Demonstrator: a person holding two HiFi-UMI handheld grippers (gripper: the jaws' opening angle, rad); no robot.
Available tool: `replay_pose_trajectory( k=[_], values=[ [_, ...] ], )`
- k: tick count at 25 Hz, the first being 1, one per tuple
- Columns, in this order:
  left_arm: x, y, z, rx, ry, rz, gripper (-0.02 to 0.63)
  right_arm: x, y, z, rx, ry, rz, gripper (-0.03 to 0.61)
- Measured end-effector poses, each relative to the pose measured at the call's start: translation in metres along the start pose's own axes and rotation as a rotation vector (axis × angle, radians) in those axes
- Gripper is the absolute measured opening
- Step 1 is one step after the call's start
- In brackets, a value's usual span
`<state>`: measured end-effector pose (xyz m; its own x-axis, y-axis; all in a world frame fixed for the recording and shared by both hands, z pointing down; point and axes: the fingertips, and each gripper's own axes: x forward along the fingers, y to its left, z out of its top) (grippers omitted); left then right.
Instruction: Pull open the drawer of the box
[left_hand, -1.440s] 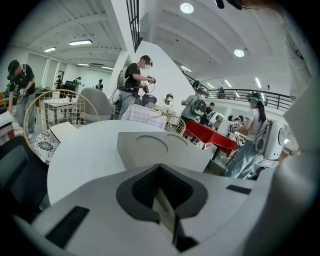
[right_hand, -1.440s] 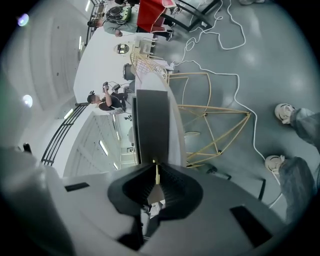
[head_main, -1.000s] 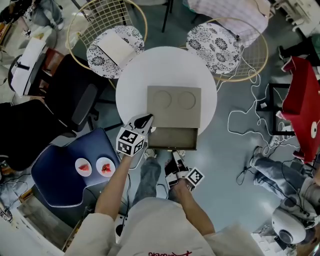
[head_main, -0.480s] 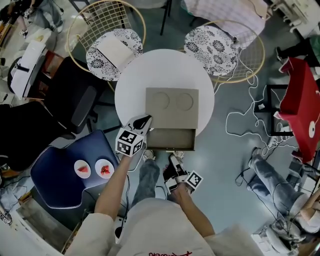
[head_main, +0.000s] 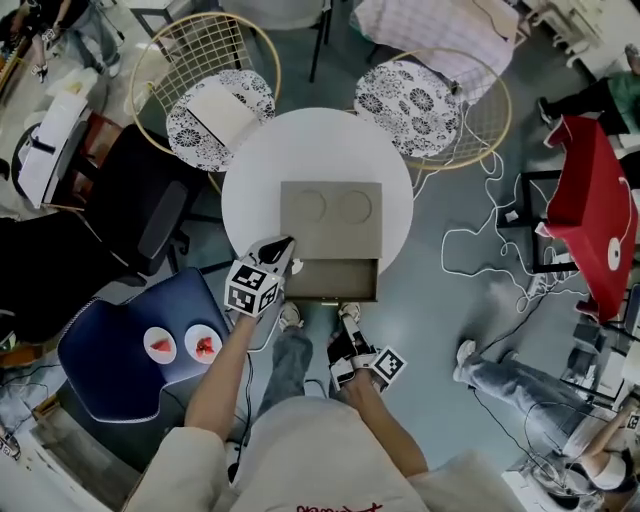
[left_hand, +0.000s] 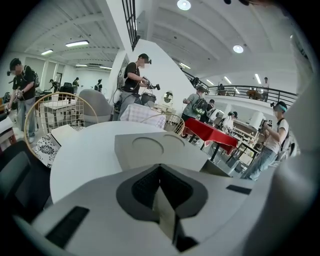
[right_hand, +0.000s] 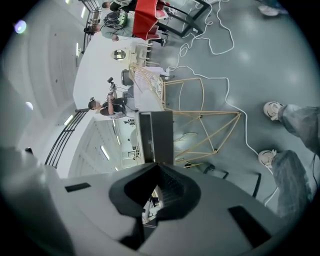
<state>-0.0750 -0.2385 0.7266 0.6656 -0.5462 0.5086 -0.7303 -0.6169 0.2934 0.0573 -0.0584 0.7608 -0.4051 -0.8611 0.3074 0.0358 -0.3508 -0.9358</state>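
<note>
Two white dishes (head_main: 160, 347) with red pieces sit on a blue seat (head_main: 105, 350) at the far left, below a black chair (head_main: 150, 200). Next comes the left gripper (head_main: 287, 246), its marker cube toward the person and its tip at the near left corner of the box (head_main: 330, 215); whether it touches the box cannot be told. In the left gripper view its fingers (left_hand: 145, 187) are pressed together with nothing between them, and the box top with two round recesses lies just ahead.

The grey box rests on the near half of the round white worktop (head_main: 260, 165). Its drawer (head_main: 335, 280) is pulled out toward the person, overhanging the worktop's near edge and showing a bare interior.

Below the drawer front is the right gripper (head_main: 347, 318), pointing up at it from just beside. In the right gripper view its fingers (right_hand: 172, 187) meet at the tips, with the dark drawer front running straight out from them; contact cannot be judged.

Farther right, a wire chair (head_main: 470, 110) carries a patterned cushion, white cable (head_main: 480, 230) loops over the floor, and a red table (head_main: 590, 215) stands at the edge.
</note>
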Motion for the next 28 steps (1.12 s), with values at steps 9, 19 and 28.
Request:
replay_pose_trajectory(
  k=[9, 19, 28],
  values=[
    [-0.025, -0.040, 0.041, 0.021, -0.061, -0.009, 0.012, 0.017, 0.075, 0.041, -0.437, 0.065, -0.014, 0.015],
    [-0.071, -0.071, 0.115, 0.064, -0.203, 0.037, 0.012, 0.048, 0.204, 0.056, -1.195, 0.122, -0.019, 0.015],
    [-0.103, -0.110, 0.131, 0.082, -0.271, 0.086, 0.011, 0.044, 0.268, 0.033, -1.781, 0.047, -0.045, 0.015]
  ],
)
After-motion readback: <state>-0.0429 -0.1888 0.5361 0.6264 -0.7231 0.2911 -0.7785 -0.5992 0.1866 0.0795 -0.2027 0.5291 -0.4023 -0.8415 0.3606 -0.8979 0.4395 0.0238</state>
